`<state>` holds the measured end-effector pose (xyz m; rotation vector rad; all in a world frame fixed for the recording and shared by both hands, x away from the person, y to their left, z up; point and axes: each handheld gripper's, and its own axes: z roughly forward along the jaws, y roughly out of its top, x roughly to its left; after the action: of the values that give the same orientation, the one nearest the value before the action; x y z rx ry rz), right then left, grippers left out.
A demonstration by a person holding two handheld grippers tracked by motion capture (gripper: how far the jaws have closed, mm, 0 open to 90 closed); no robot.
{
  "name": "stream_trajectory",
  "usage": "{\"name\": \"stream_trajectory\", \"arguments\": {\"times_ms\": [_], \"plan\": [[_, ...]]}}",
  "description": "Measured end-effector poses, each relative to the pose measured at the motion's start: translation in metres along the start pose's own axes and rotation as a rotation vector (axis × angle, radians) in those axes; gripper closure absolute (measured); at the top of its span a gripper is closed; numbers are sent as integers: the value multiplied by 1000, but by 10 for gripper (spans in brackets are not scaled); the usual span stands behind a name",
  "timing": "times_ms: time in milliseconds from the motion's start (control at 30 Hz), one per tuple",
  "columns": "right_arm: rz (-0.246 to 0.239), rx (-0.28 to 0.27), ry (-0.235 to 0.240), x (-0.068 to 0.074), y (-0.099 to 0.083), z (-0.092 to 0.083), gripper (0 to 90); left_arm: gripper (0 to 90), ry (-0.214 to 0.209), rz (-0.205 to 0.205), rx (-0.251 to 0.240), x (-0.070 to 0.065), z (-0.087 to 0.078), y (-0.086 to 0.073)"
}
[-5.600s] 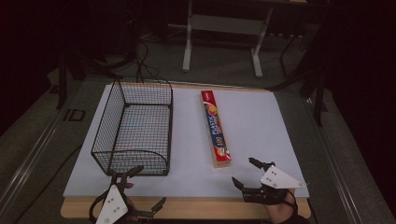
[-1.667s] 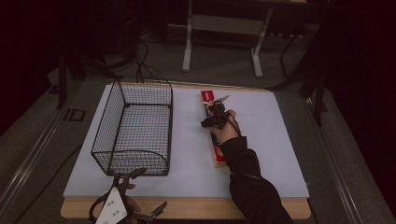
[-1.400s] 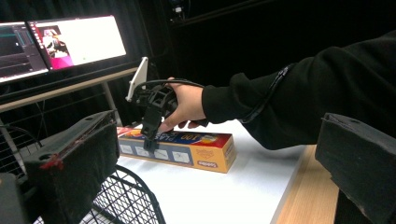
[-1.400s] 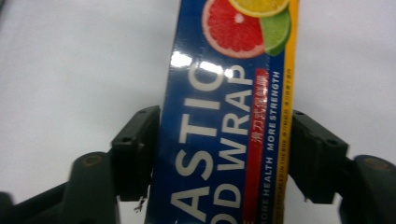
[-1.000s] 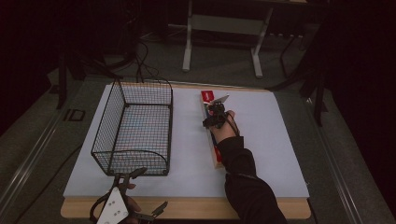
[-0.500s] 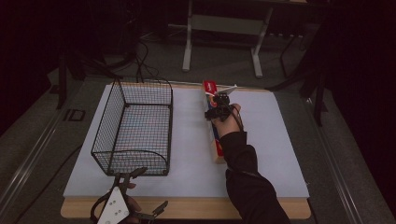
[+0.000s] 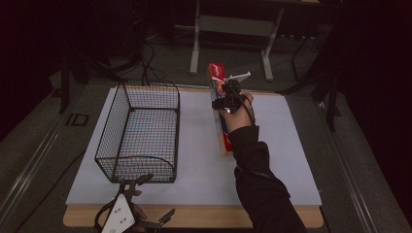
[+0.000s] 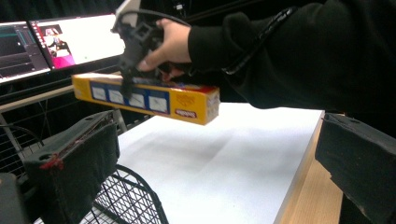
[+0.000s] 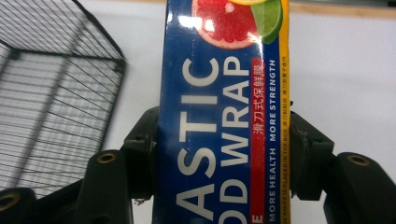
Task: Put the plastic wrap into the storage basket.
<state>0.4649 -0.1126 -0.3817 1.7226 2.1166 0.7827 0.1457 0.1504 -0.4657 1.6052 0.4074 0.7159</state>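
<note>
One wrap box [image 7: 218, 104] now off table [image 7: 291, 145]

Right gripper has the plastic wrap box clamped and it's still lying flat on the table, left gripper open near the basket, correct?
Not quite: the plastic wrap box is lifted clear of the table, as the left gripper view shows. The right gripper is clamped on it; the left gripper is open near the basket.

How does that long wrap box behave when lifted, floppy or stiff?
Probably stiff: the box stays straight though the right gripper clamps only one spot. Likely light, since it hangs level there. Its flat sides shouldn't roll.
</note>
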Motion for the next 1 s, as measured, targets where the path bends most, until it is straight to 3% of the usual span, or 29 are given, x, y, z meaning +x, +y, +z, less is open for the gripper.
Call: {"name": "stream_trajectory", "arguments": {"times_ms": [100, 200, 233, 400, 467, 733, 1000], "plan": [[-20, -48, 28, 13, 9, -16, 396, 2, 0, 1, 1, 0, 0, 0], [-24, -58, 34, 16, 10, -20, 395, 1, 1, 2, 0, 0, 0, 0], [-40, -108, 67, 28, 14, -34, 396, 2, 1, 1, 0, 0, 0, 0], [-58, -168, 110, 43, 16, -48, 396, 2, 1, 4, 1, 0, 0, 0], [-83, -205, 145, 56, 16, -55, 396, 2, 1, 5, 1, 0, 0, 0], [-117, -272, 193, 85, 14, -61, 396, 2, 6, 0, -5, 1, -2, 1], [-156, -295, 226, 108, 13, -59, 396, 2, 7, -3, -10, 1, -3, 1]]}}
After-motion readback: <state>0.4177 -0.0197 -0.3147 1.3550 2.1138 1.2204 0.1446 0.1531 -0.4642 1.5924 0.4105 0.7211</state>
